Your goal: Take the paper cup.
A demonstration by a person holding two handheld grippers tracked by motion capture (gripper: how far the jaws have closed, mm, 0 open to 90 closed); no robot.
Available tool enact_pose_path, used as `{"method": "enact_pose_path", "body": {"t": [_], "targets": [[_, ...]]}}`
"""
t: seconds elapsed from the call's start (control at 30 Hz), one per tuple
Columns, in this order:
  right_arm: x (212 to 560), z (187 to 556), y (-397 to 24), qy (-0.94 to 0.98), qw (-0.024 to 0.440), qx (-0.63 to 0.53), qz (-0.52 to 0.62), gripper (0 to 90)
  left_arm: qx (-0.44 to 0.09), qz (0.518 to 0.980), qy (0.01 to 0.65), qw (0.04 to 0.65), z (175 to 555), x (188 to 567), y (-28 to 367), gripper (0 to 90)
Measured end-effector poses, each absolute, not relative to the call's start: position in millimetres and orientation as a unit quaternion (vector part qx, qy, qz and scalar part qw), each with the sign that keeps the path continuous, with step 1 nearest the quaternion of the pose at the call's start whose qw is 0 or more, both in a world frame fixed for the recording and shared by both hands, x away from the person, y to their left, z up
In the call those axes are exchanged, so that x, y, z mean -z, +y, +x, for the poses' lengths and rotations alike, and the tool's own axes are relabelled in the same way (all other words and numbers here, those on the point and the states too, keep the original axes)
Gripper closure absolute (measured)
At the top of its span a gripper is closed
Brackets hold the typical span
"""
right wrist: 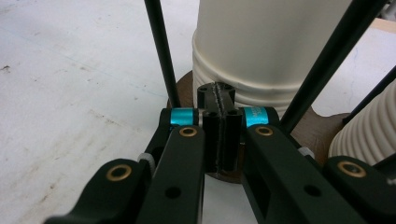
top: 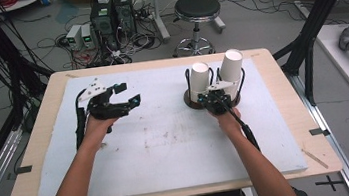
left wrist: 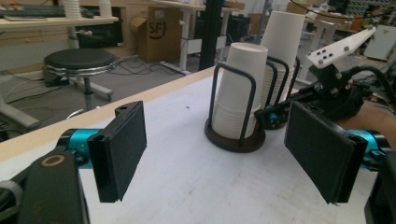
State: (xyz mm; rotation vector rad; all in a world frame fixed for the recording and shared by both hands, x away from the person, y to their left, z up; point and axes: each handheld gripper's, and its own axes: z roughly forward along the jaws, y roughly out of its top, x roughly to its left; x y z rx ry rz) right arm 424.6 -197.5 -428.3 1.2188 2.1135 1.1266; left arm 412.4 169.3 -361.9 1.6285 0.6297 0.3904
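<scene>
A black wire cup holder on a dark round base (top: 189,102) stands on the white mat at the back right. It carries two stacks of white paper cups, one upright (top: 200,79) and one leaning right (top: 232,66). My right gripper (top: 206,97) is shut with nothing between its pads, its tips low against the holder's base (right wrist: 317,133), just in front of a cup stack (right wrist: 261,46). My left gripper (top: 128,94) hangs open above the mat at the left, pointing toward the holder. In the left gripper view its pads (left wrist: 123,144) stand wide apart, with the cups (left wrist: 240,84) well beyond them.
The white mat (top: 168,144) covers most of the wooden table (top: 34,160). Behind the table are a black stool (top: 196,7), computer boxes (top: 112,15) and loose cables on the floor. Black frame posts (top: 313,30) rise at the table's right.
</scene>
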Motion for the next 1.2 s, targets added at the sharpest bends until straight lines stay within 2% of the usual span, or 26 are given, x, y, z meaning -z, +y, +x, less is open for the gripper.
{"method": "enact_pose_path", "body": {"t": [0.33,0.47,0.67,1.2], "targets": [[429,425,-199,0.767,0.225,-0.41,0.439,90.0,-0.146,0.73,0.248,0.62,455,349,126,21.5],[429,425,-199,0.767,0.224,-0.41,0.44,90.0,-0.11,0.732,0.249,0.625,470,344,108,20.7],[429,426,-199,0.767,0.224,-0.411,0.439,90.0,-0.103,0.731,0.243,0.629,488,342,82,20.3],[429,426,-200,0.766,0.213,-0.415,0.442,90.0,-0.078,0.751,0.235,0.612,512,348,20,20.2]]}}
